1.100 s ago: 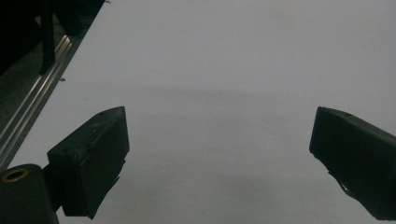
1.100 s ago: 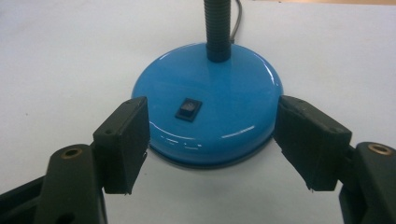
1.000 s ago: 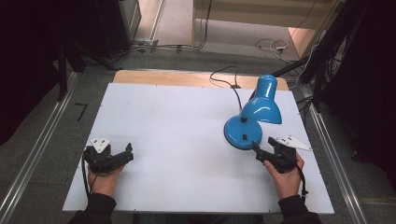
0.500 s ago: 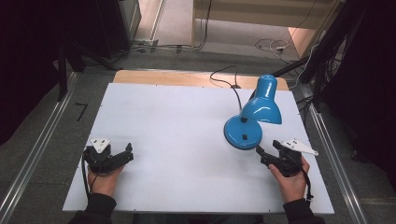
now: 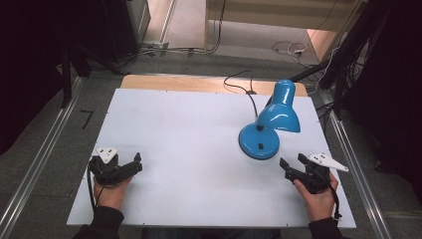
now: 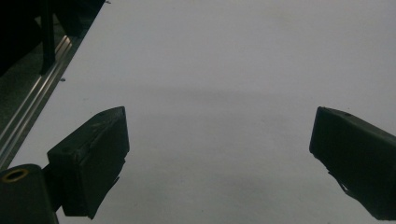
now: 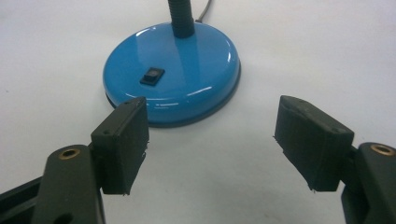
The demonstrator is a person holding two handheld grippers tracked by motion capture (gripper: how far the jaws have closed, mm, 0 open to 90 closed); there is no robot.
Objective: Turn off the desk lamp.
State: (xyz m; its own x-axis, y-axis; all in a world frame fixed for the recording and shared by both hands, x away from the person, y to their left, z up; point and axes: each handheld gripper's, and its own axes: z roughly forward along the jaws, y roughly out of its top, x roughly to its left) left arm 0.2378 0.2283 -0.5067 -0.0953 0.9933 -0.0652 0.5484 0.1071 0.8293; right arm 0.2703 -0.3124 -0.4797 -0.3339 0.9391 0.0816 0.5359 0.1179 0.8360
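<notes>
- The right gripper [image 5: 291, 166] sits at the near right of the table [image 5: 189, 124], jaws spread and empty, pointing at the lamp [image 5: 268, 124].
- The left gripper [image 5: 130, 165] rests at the near left, jaws spread over bare tabletop, holding nothing.
- Farther back, the blue lamp stands upright right of centre, its base [image 7: 172, 70] with the switch [image 7: 152, 76] just ahead of the right jaws.
- Judging by this, nothing is gripped or pressed yet; the approach remains.
</notes>
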